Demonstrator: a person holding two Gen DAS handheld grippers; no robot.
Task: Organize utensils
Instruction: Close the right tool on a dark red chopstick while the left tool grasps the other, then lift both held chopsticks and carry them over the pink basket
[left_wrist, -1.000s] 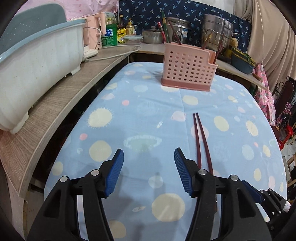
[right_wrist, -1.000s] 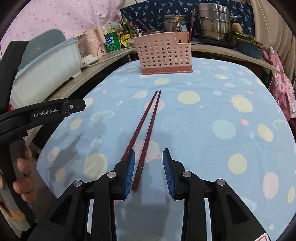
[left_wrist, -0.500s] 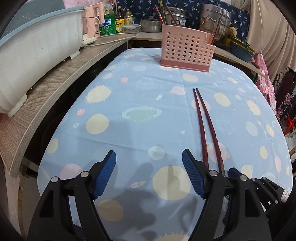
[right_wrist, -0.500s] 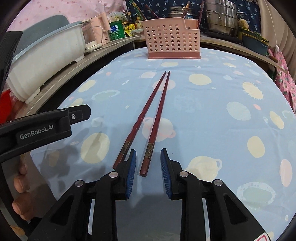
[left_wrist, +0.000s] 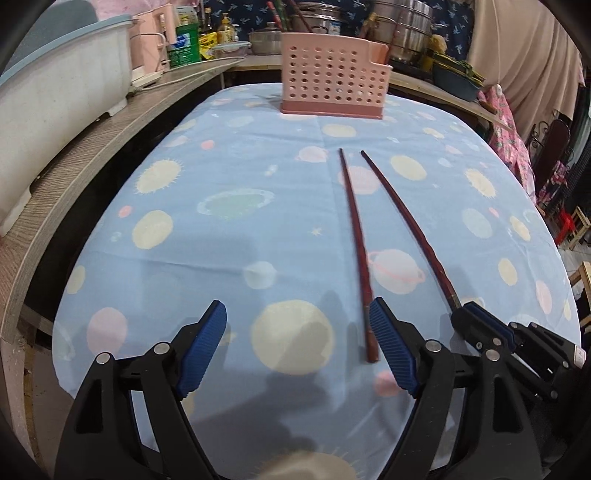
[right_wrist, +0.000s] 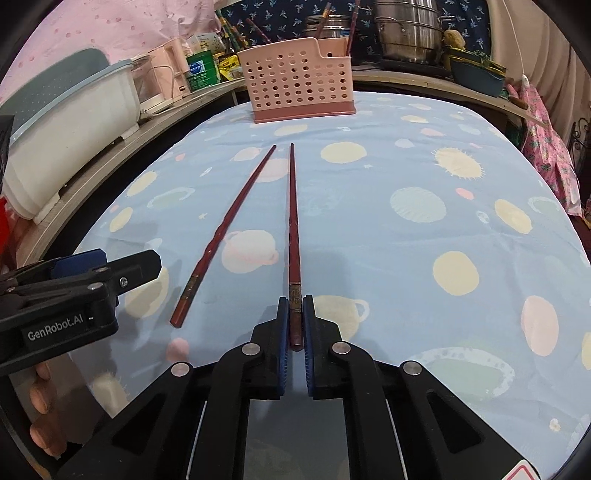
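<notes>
Two dark red chopsticks lie on the blue spotted tablecloth. My right gripper is shut on the near end of the right chopstick, which points toward the pink perforated utensil holder at the table's far side. The left chopstick lies free beside it. My left gripper is open and empty; the left chopstick's near end lies just inside its right finger. The held chopstick and the right gripper show at the right in the left wrist view.
A white and blue dish tub sits on the wooden counter to the left. Pots, bottles and a pink appliance stand behind the holder. The tablecloth's edge drops off to the right.
My right gripper has closed on the right chopstick's near end and swung it apart from the other. My left gripper has moved closer to the table, still open.
</notes>
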